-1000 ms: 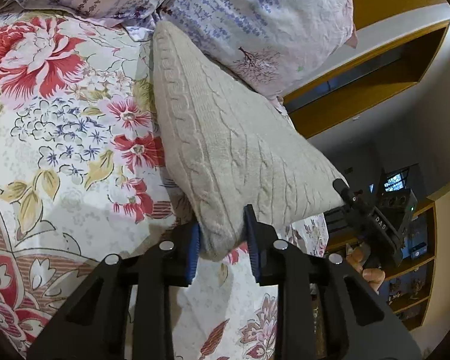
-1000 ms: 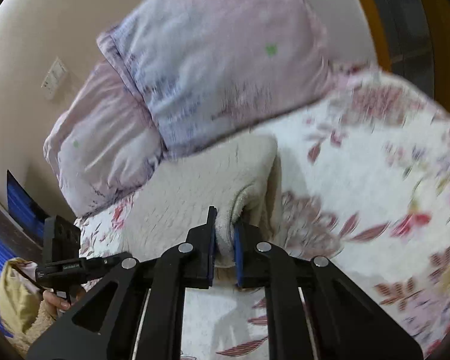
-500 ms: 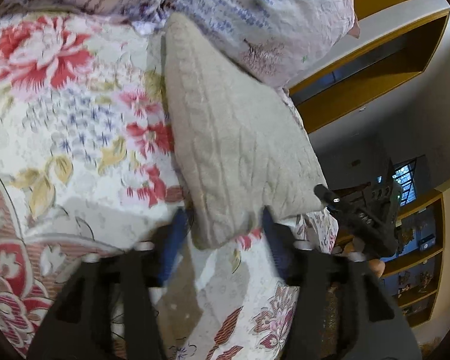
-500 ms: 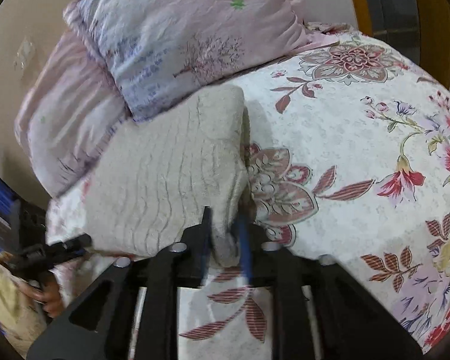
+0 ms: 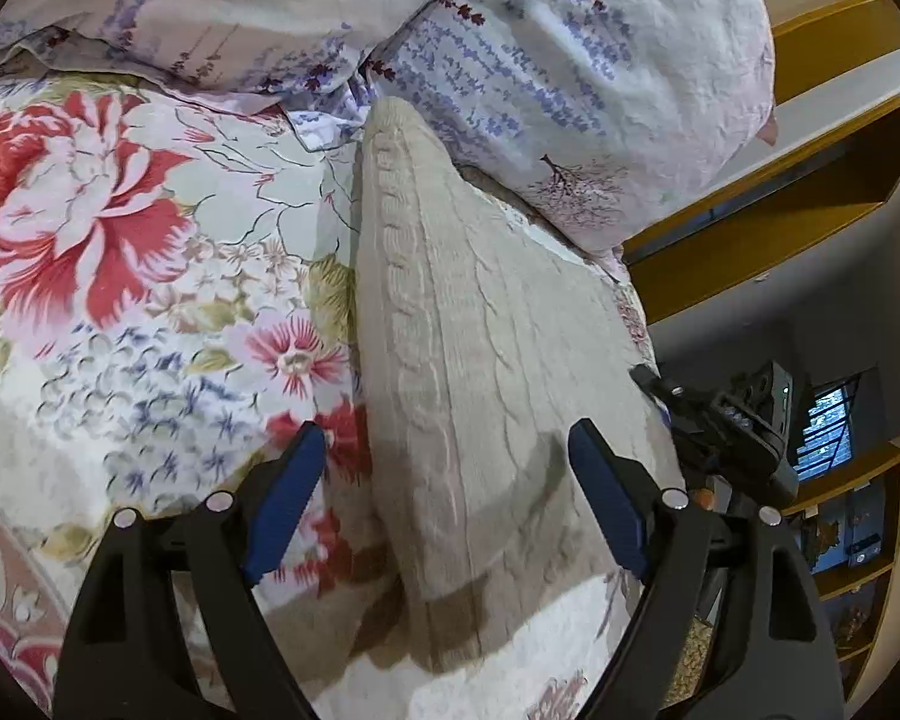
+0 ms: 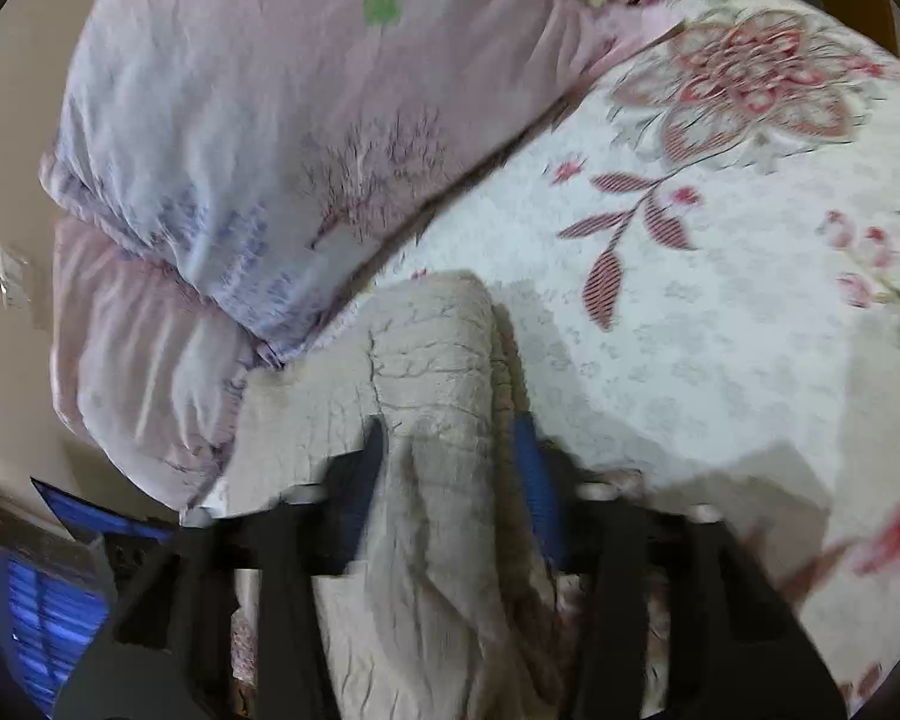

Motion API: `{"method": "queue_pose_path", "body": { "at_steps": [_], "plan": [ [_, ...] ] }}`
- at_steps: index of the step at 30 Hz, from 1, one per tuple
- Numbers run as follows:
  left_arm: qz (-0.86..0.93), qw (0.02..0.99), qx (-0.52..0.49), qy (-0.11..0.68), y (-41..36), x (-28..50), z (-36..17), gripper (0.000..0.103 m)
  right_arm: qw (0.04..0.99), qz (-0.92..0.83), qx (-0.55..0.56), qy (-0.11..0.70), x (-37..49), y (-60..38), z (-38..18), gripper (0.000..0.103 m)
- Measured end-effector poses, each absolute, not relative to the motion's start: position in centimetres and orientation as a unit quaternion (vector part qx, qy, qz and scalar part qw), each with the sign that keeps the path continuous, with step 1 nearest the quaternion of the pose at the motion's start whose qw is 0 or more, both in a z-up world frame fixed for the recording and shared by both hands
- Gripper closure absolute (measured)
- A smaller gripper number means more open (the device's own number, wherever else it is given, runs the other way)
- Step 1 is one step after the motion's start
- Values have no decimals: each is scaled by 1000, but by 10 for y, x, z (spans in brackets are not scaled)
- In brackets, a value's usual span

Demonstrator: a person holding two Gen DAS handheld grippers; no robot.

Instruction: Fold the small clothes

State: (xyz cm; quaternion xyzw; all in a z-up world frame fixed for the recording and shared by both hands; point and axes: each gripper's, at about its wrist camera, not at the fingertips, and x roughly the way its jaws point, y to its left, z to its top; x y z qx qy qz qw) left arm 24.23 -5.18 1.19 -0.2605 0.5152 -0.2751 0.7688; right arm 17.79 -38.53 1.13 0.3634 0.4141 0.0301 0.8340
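Beside the pillows, the folded knit now lies released between the left gripper's opening jaws, while the right gripper closes around another bunch, suggesting 1 more fold.

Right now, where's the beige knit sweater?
Beige knit sweater lies folded on the floral bedspread, far end against the lavender pillows; in both wrist views its near end sits between the jaws.

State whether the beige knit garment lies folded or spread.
Folded: the beige knit garment shows a doubled, thick edge on the floral bedspread.
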Motion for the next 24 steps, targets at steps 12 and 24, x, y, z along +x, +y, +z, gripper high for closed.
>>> {"method": "queue_pose_path", "body": {
  "at_steps": [12,24],
  "plan": [
    [-285,781,-229,505,-74,239,1,20,881,-60,229,409,182,-374,9,93],
    [-282,785,-225,504,-71,236,5,18,919,-24,191,345,138,-351,55,73]
  ]
}}
